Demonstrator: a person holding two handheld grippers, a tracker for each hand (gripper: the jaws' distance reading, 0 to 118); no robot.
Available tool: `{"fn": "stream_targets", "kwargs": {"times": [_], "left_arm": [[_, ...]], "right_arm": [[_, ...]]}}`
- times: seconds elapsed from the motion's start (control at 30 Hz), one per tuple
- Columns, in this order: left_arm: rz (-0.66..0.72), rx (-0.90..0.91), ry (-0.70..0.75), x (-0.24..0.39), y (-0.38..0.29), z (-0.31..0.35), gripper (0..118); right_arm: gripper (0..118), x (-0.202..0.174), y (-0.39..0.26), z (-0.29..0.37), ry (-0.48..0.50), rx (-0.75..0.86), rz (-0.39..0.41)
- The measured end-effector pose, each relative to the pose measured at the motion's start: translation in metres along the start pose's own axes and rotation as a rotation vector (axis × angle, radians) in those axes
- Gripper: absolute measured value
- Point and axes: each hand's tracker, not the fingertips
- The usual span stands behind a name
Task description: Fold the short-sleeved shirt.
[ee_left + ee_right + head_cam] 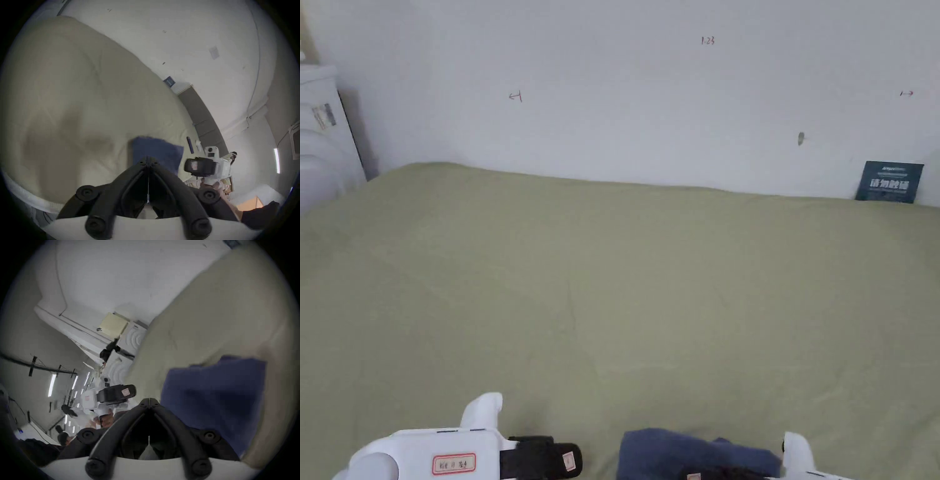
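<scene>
- Left gripper [148,157]: jaws pressed tip to tip in its own view, nothing between them. Tips sit in front of the near edge of the shirt; can't tell if they touch the cloth.
- Right gripper [149,399]: jaws also closed tip to tip in its own view, holding nothing. Shirt lies just to one side of the tips, not clamped.
- Dark blue short-sleeved shirt [681,451] lies folded into a compact block on the olive-green sheet [625,281], at the near edge of the bed, between the two grippers. Edges look roughly squared off in both gripper views [214,395], though blurred.
- Head view: left gripper's white body and black jaw end sit at bottom left [570,460], just beside the shirt's left edge. White housing of the right one pokes in at bottom right, touching or nearly touching the shirt's right edge.
- Left gripper view also shows the right gripper [189,165] farther off past the shirt, with the hand [209,185] holding it.
- Sheet is mostly flat, a few shallow creases across the middle.
- White wall [650,87] behind the bed, with small pen marks.
- Dark blue card [890,181] leans against the wall at the far right edge of the bed.
- White appliance [322,137] stands at far left beside the bed.
</scene>
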Motion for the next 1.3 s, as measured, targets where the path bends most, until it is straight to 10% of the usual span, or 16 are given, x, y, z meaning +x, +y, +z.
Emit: {"fn": "stream_targets", "kwargs": {"times": [0.1,0.23,0.3,0.37,0.67,0.7,0.77,1.3], "left_arm": [[0.037,-0.043,-0.023,-0.009,-0.009,-0.013,2],[0.084,-0.139,-0.105,-0.015,-0.01,-0.034,18],[0.081,-0.163,-0.161,-0.015,-0.009,-0.047,74],[0.085,-0.16,-0.187,-0.016,-0.004,-0.059,98],[0.142,-0.17,-0.208,-0.009,-0.01,-0.11,93],[0.17,-0.207,-0.201,-0.007,-0.011,-0.114,84],[0.148,-0.285,-0.083,0.002,-0.015,-0.116,27],[0.117,-0.151,-0.022,-0.076,0.048,-0.007,26]], "right_arm": [[0,0.035,-0.003,0.0,-0.135,-0.07,-0.105],[0,0.072,-0.014,0.035,-0.035,0.047,-0.244],[0,0.077,-0.017,0.041,-0.041,0.055,-0.231],[0,0.07,-0.022,0.039,-0.038,0.056,-0.215],[0,0.063,-0.016,0.036,-0.08,0.044,-0.149],[0,0.063,-0.016,0.036,-0.082,0.044,-0.15],[0,0.06,-0.017,0.036,-0.086,0.049,-0.138],[0,0.034,-0.006,0.052,-0.239,0.255,0.042]]}}
